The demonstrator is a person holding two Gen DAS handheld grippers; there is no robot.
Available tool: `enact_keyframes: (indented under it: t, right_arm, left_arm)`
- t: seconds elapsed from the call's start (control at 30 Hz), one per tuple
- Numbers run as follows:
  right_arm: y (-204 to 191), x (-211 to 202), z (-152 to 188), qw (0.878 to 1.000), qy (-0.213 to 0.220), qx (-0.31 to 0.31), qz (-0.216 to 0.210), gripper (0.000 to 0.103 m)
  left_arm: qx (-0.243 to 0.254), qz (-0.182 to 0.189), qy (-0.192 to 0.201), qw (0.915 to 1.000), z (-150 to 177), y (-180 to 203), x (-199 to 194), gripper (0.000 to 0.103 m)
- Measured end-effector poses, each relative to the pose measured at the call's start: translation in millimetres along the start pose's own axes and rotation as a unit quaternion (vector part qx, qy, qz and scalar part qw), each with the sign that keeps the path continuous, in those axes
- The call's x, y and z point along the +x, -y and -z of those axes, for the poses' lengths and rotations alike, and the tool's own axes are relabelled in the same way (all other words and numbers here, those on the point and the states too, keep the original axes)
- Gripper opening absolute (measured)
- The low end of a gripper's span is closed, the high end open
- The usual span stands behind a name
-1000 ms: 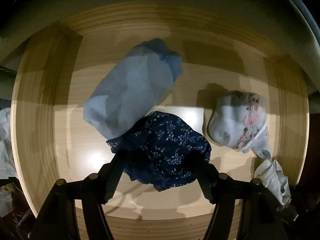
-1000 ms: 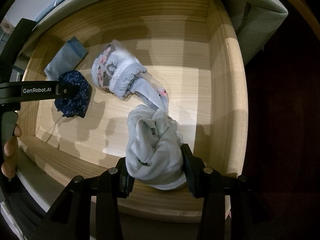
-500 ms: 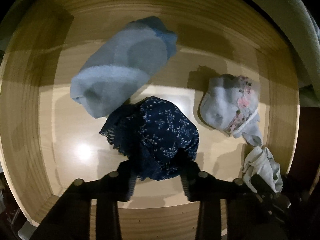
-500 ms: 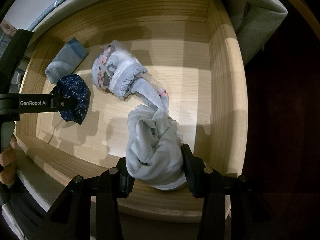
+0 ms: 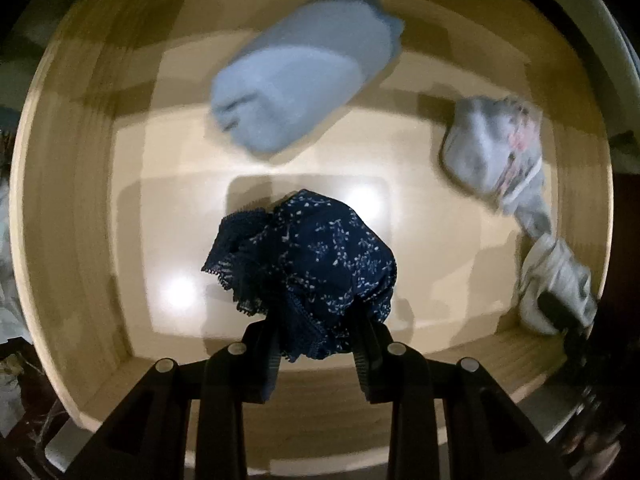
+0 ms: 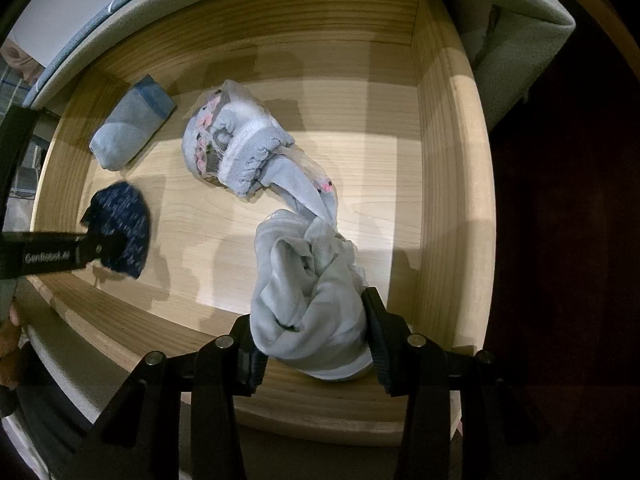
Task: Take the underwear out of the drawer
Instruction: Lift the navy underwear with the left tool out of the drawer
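Bare drawer (image 6: pixel 444 184) floor surrounds our left gripper (image 5: pixel 318 354); its fingers, spread a second ago, now clench the navy underwear (image 5: pixel 320 272). Our right gripper (image 6: pixel 312 354) grips the grey underwear (image 6: pixel 308 300).

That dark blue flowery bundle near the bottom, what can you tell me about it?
The dark blue underwear is soft cloth printed with tiny white sprigs, edged in scalloped navy lace. It is bunched into a ball, pinched between the left gripper, whose jaws have just closed on it. It sits over the wooden drawer floor, apart from the other garments.
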State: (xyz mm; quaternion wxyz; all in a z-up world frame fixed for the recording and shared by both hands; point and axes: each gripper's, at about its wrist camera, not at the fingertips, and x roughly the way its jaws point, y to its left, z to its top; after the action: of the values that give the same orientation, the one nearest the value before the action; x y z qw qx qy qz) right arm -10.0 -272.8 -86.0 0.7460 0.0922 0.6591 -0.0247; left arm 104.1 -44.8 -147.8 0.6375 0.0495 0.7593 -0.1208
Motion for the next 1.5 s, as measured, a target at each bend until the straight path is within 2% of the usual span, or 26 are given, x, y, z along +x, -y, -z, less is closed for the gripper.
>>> enact_keyframes:
  t: [0.27, 0.4, 0.47, 0.7, 0.8, 0.97, 1.27, 1.47, 1.5]
  right_arm:
    - [0, 0, 0, 1.000, 0.000, -0.001, 0.001, 0.041]
    - [0, 1, -1, 1.000, 0.000, -0.002, 0.001, 0.041]
    - [1, 1, -1, 1.000, -0.001, -0.002, 0.002, 0.041]
    - [0, 1, -2, 1.000, -0.001, -0.002, 0.003, 0.042]
    - [-1, 1, -1, 1.000, -0.001, -0.002, 0.003, 0.042]
    - [0, 1, -1, 1.000, -0.001, -0.004, 0.001, 0.042]
    - [0, 2, -1, 1.000, 0.000, -0.003, 0.001, 0.042]
    - [1, 1, -1, 1.000, 0.000, -0.004, -0.001, 0.043]
    - [1, 0, -1, 1.000, 0.000, -0.004, -0.001, 0.043]
  left_arm:
    - [0.010, -0.007, -0.023, 0.9997, 21, -23, 7, 0.031]
    - [0.021, -0.014, -0.013, 0.9996, 20, -20, 5, 0.039]
    - [0.014, -0.017, -0.010, 0.9997, 17, -21, 1, 0.046]
    - [-0.004, 0.019, 0.030, 0.9994, 13, -21, -31, 0.064]
    - [-0.008, 0.017, 0.034, 0.9993, 6, -18, -34, 0.064]
    - [-0.012, -0.001, 0.003, 0.9999, -4, -12, -16, 0.064]
    - [-0.026, -0.026, -0.030, 0.9989, -11, -12, 1, 0.066]
    - [-0.022, -0.042, -0.028, 0.9985, -17, -9, 3, 0.066]
    - [-0.017, -0.045, -0.026, 0.9985, -20, -8, 2, 0.062]
